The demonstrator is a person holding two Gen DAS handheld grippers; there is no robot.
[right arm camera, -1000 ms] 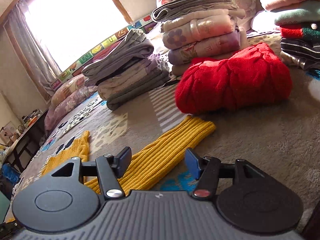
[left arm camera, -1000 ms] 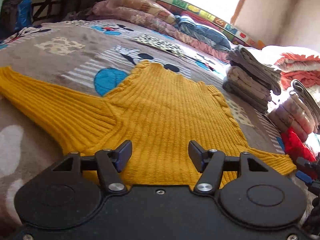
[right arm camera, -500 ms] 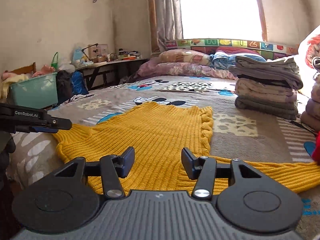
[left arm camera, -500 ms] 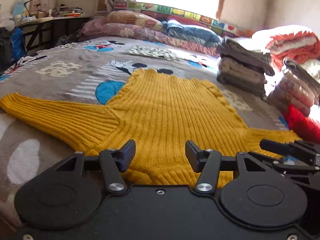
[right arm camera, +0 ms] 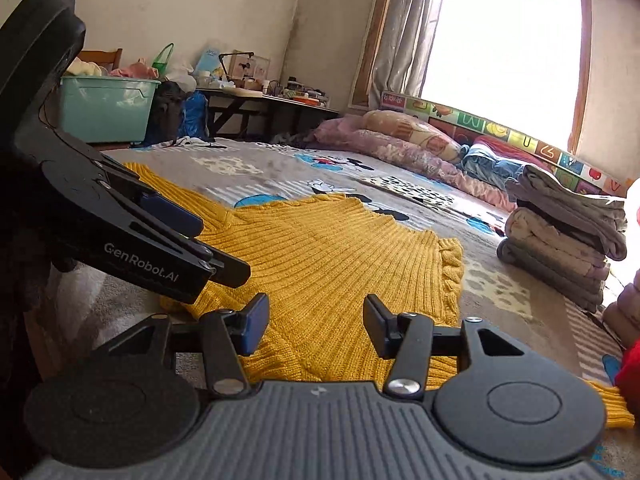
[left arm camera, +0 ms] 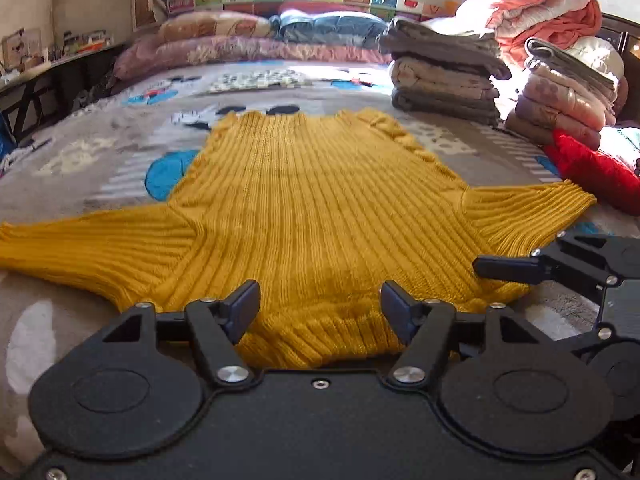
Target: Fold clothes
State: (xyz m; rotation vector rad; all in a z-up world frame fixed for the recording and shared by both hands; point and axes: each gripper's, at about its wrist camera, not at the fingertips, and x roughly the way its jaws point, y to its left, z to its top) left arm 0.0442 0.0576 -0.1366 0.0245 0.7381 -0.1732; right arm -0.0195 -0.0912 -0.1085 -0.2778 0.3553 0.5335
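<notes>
Mustard-yellow ribbed knit sweater (left arm camera: pixel 320 208) lies spread flat on the bed's grey cartoon-print blanket (left arm camera: pixel 100 152), both sleeves out sideways. Its near hem disappears behind the black body of the left tongs (left arm camera: pixel 320 308); its left sleeve tip runs off the frame edge. Left tongs are opening over the hem, pads clear of the knit as far as I can tell. Right tongs (right arm camera: pixel 316 320) are opening too, hovering over the sweater's right side, nothing pinched. A red fluffy folded garment (left arm camera: pixel 596 172) is half cut off at the right, beside stacked folded blankets (left arm camera: pixel 444 80).
</notes>
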